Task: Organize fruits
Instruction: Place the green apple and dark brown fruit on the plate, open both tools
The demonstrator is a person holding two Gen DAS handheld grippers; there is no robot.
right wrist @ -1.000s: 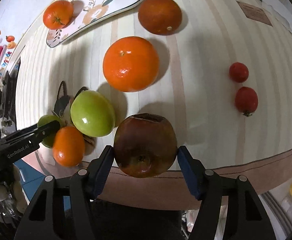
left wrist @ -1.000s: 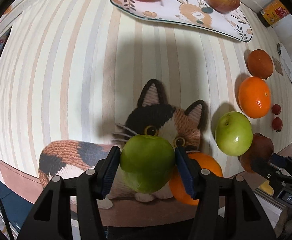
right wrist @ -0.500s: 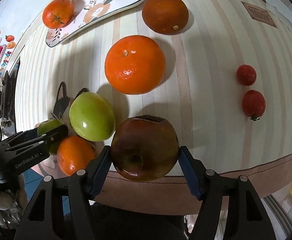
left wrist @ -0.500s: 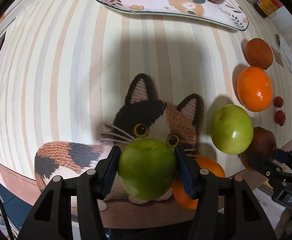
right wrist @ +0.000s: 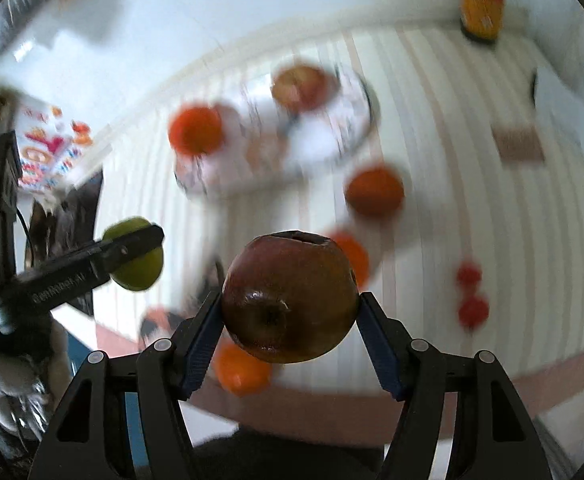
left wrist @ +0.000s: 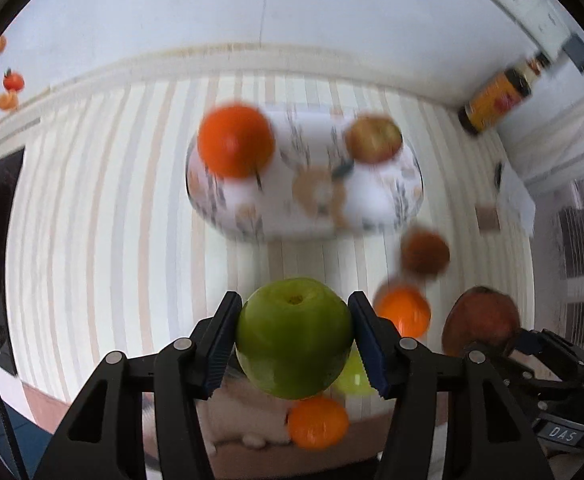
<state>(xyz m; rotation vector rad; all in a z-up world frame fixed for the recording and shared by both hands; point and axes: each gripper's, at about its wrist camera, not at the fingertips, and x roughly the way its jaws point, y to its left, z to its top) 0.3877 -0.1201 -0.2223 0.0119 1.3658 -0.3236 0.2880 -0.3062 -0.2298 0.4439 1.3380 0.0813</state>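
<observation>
Left wrist view: the left gripper (left wrist: 293, 340) grasps a green apple (left wrist: 293, 338) above the striped table (left wrist: 92, 220), near its front edge. The right gripper (right wrist: 290, 312) is clenched on a dark red apple (right wrist: 290, 298). A patterned plate (left wrist: 371, 208) toward the far edge holds an orange (left wrist: 235, 141).

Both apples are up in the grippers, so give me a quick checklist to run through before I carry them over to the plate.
1. Left gripper shut on the green apple: ok, a pad on each side.
2. Right gripper shut on the dark red apple: ok.
3. Both apples clear of the table: ok, they look lifted.
4. Free space on the plate: ok, a gap lies between its orange and its red apple.
5. Path past the loose oranges: cannot tell, the view is blurred.
6. Dark red apple's skin: not ok, split at the top.
</observation>
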